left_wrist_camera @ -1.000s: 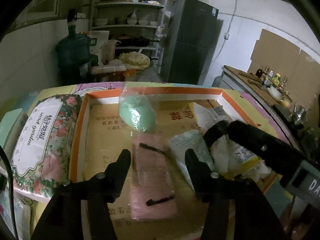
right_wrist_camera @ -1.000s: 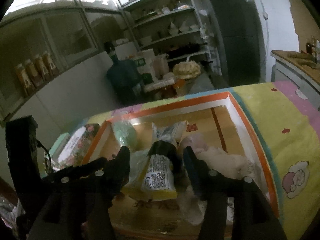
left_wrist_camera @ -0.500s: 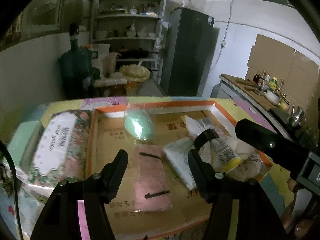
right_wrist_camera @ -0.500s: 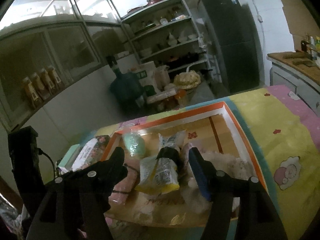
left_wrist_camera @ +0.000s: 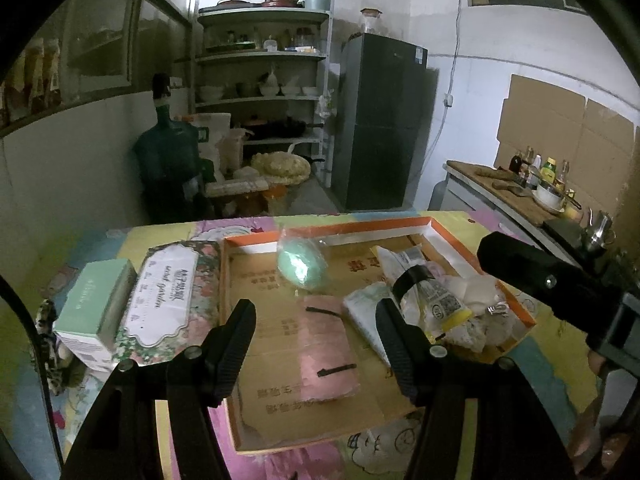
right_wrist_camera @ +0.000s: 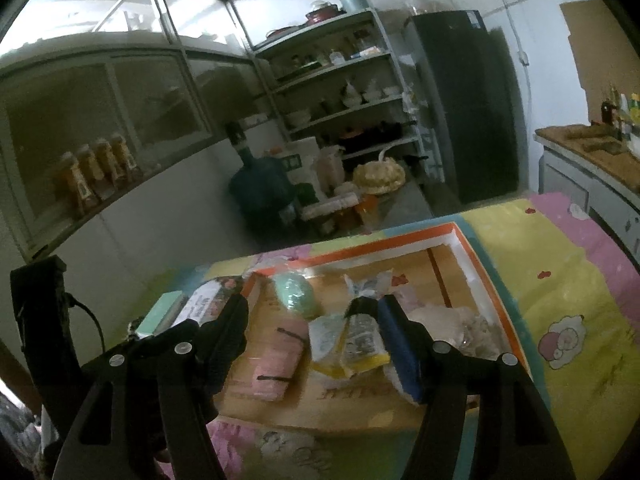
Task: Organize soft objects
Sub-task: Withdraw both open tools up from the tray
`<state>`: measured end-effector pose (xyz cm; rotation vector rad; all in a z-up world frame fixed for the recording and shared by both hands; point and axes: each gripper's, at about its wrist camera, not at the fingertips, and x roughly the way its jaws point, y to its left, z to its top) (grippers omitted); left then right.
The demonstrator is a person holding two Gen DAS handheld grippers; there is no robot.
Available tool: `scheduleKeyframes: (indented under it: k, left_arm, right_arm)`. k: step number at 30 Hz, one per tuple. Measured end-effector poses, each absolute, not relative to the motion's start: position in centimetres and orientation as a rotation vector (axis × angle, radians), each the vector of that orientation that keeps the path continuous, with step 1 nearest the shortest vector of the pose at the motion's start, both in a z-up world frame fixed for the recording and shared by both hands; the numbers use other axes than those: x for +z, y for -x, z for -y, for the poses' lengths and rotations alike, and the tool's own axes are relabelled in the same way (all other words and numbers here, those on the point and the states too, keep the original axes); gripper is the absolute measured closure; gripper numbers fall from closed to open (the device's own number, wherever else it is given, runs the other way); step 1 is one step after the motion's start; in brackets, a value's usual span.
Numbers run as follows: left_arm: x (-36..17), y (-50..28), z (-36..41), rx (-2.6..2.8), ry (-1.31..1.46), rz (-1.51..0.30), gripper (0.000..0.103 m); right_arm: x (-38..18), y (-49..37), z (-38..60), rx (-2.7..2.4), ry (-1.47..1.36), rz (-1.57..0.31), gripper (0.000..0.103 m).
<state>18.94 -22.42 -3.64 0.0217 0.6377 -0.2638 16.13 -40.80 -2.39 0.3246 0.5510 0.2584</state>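
Above the orange-rimmed cardboard tray (left_wrist_camera: 484,268), both grippers have pulled back and sit higher than a second ago. Left of the tray lies the floral tissue pack (left_wrist_camera: 168,300). Inside it, the pink pouch (left_wrist_camera: 326,350) rests between the left gripper's (left_wrist_camera: 316,332) spread, empty fingers. The right gripper (right_wrist_camera: 316,332), equally spread and empty, hovers over the yellow-edged packet (right_wrist_camera: 362,344).

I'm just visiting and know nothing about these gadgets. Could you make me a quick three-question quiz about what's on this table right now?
1. True or false: the pink packet lies inside the orange-rimmed box.
2. Where is the floral tissue pack? A) inside the box B) outside it, beside the mint-green box
3. Fill in: the jaws of the left gripper and right gripper are both ____.

Key: 1 true; 2 B; 3 open.
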Motion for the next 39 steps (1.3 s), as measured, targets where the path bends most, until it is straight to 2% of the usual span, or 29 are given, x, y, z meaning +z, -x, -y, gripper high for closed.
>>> scheduleKeyframes:
  k: [13,39]
  left_arm:
    - [-2.1,-16.3,20.1,-0.256,-0.009,-0.593,0.041]
    - [-1.4,-13.1,10.0,-0.183,0.038,-0.557,0.041]
  right_arm:
    - [-0.6,-13.8,38.5,0.265,-0.292,-0.521,0.034]
    - [1.2,-11.3,28.7,0.323,-0.197,-0.515,0.034]
